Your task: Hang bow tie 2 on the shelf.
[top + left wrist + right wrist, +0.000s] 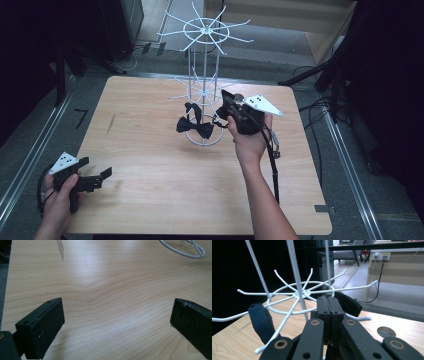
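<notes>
Just ahead of our right gripper (226, 102), at the far middle of the wooden table (150, 165), stands the white wire rack (205, 75), and the gripper's tips reach in among the prongs of its lower ring. In the right gripper view the two black jaws of our right gripper (329, 307) are pressed flat together, and a band of black fabric (348, 305) curves out from behind their tips on the right side; we cannot tell for certain whether that band is pinched between the pads or only lies behind them. To the left of those jaws, a dark blue strap (262, 322) hangs folded over one of the lower prongs, just beside the central post. From above, a black bow tie (195, 129) hangs low on the rack, on the left of our right gripper and near the rack's round base, with its strap looped up onto a prong. Our left gripper (102, 175) rests well apart from all this, at the near left corner of the table, held low over the wood. In the left gripper view its jaws stand wide apart with bare tabletop between them, holding nothing, and part of the rack's base ring (182, 250) lies far ahead of them to the right.
</notes>
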